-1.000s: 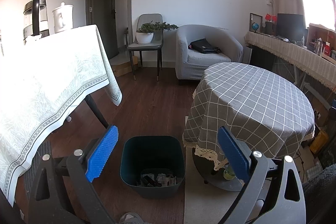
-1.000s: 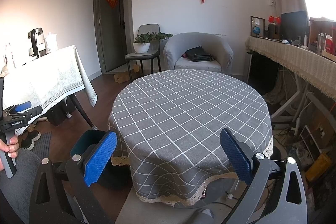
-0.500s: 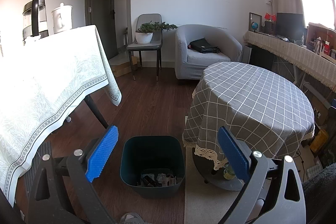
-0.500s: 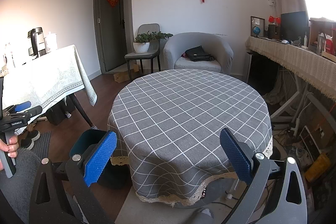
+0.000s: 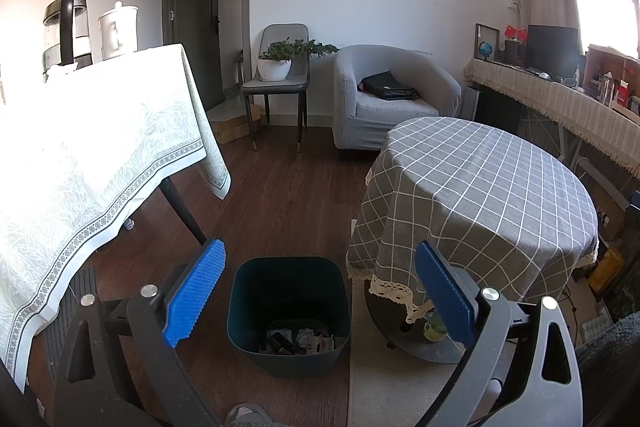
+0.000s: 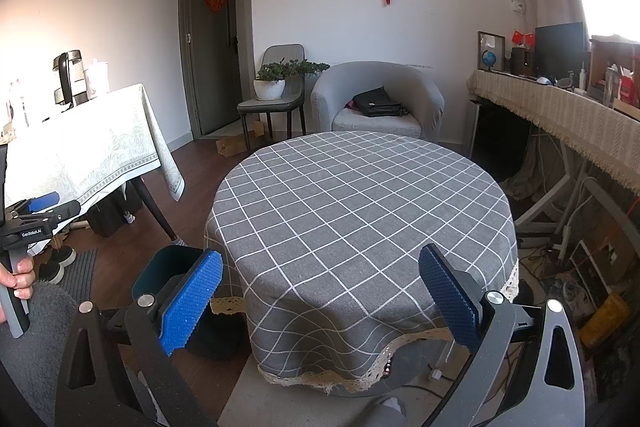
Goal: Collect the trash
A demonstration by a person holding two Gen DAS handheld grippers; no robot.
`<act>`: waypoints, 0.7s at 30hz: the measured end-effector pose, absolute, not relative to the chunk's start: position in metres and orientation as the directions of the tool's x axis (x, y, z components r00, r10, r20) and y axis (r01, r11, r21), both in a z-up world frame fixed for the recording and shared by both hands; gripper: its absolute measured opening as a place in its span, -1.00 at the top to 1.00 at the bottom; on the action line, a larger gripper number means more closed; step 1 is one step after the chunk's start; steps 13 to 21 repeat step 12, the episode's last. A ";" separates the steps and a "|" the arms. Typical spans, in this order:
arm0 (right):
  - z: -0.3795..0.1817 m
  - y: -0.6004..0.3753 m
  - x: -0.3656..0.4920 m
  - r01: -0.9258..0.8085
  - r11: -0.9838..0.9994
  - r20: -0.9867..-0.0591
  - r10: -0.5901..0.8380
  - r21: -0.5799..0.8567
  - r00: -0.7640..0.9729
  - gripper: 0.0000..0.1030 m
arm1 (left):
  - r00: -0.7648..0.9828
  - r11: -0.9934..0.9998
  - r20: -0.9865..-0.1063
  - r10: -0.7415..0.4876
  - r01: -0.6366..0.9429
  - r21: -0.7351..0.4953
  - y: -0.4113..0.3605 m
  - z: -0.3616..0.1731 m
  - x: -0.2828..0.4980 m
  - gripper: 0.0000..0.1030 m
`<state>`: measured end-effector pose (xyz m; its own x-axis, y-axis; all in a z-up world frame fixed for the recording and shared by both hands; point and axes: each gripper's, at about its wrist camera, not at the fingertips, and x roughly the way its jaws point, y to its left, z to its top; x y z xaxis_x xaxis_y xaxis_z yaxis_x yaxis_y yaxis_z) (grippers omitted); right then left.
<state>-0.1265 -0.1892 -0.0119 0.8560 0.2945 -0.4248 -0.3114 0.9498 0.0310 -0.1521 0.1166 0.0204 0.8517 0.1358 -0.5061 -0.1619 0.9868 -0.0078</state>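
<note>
A dark teal trash bin (image 5: 289,311) stands on the wooden floor beside the round table, with several crumpled wrappers (image 5: 300,341) at its bottom. My left gripper (image 5: 320,291) hangs open above and in front of the bin, nothing between its blue pads. My right gripper (image 6: 320,303) is open too, empty, held over the near edge of the round table with the grey checked cloth (image 6: 360,211). In the right wrist view the bin (image 6: 168,267) shows partly behind the left finger, and a hand (image 6: 18,277) holds the left gripper (image 6: 38,211) at the far left.
A table with a pale patterned cloth (image 5: 92,163) fills the left, bearing a kettle (image 5: 66,31). A chair with a potted plant (image 5: 280,63) and a grey armchair (image 5: 388,99) stand at the back wall. A long cluttered sideboard (image 6: 560,107) runs along the right.
</note>
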 end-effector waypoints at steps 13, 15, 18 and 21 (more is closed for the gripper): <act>-0.011 -0.195 -0.127 -0.314 0.949 -0.427 0.293 0.021 0.856 -0.93 | 0.849 0.986 -0.508 0.148 -0.167 0.008 0.116 0.018 -0.151 -0.90; -0.011 -0.195 -0.127 -0.314 0.949 -0.427 0.293 0.021 0.856 -0.93 | 0.849 0.986 -0.508 0.148 -0.167 0.008 0.116 0.018 -0.151 -0.90; -0.011 -0.195 -0.127 -0.314 0.949 -0.427 0.293 0.021 0.856 -0.93 | 0.849 0.986 -0.508 0.148 -0.167 0.008 0.116 0.018 -0.151 -0.90; -0.011 -0.195 -0.127 -0.314 0.949 -0.427 0.293 0.021 0.856 -0.93 | 0.849 0.986 -0.508 0.148 -0.167 0.008 0.116 0.018 -0.151 -0.90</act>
